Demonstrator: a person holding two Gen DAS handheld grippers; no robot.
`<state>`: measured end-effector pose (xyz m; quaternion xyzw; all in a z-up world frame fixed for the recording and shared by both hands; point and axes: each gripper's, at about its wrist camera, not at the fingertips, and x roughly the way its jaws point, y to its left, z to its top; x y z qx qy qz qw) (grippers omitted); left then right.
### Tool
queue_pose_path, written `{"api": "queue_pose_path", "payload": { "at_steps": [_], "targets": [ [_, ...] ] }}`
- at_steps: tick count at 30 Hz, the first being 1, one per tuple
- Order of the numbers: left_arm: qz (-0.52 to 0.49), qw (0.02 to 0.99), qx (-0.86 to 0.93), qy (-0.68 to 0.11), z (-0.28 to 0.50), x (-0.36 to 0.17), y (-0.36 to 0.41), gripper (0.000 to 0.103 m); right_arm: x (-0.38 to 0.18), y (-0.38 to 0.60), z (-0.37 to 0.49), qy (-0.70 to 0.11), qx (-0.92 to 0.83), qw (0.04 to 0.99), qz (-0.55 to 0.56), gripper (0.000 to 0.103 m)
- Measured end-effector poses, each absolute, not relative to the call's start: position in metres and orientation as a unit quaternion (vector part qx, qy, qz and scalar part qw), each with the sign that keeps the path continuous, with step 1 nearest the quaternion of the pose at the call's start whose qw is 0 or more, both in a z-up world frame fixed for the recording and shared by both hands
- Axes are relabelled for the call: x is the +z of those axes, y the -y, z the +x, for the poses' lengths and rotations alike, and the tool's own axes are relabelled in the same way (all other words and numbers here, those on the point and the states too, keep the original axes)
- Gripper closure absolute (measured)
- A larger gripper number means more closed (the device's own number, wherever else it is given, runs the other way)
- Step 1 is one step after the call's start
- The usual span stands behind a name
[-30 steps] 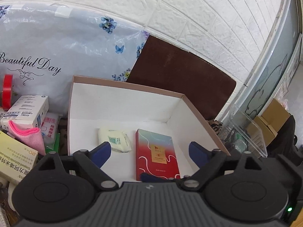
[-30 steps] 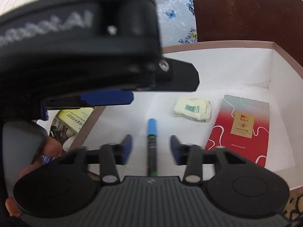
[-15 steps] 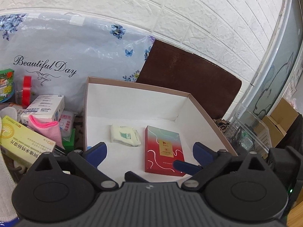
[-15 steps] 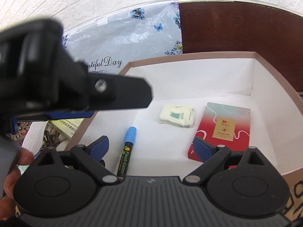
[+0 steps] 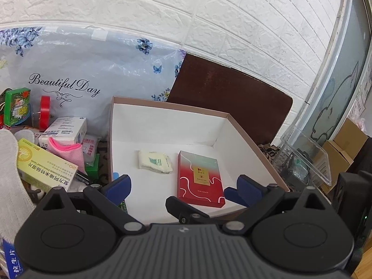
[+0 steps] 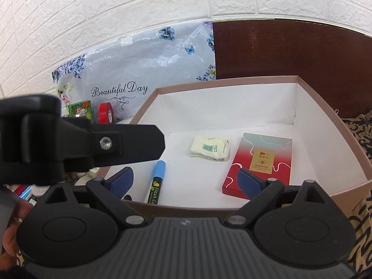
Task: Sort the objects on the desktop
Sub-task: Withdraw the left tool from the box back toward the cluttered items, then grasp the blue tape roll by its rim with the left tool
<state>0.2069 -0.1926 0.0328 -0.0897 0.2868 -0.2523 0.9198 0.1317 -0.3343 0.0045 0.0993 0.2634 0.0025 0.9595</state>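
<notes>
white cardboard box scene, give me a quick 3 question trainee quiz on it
1. True or false: the blue-capped marker pen lies inside the white cardboard box.
2. Multiple choice: between the marker pen and the flat red patterned carton lies: A a cream sachet, B a tape roll, C a pink cloth.
3. Fill in: the right gripper and the left gripper are both ____.

Key: 1 true; 2 A, the cream sachet; 3 open.

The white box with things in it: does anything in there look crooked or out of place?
Nothing is damaged or spilled. In the box, the marker lies slanted near the front left wall, and the crumpled packet sits askew beside the flat red box.
</notes>
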Motion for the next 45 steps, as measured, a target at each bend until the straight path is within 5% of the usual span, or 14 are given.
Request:
{"api": "queue_pose_path", "payload": {
  "at_steps": [18,45],
  "targets": [
    [-0.078,0.931,-0.212,-0.286,0.137,0.02,0.161,0.003,0.01,0.306,0.069,-0.236,0.007,0.968,0.089,0.005],
    [-0.163,0.908,-0.123,-0.367,0.097,-0.054,0.064,0.003,-0.059,0.232,0.045,-0.327,0.073,0.939,0.082,0.005]
  ]
}}
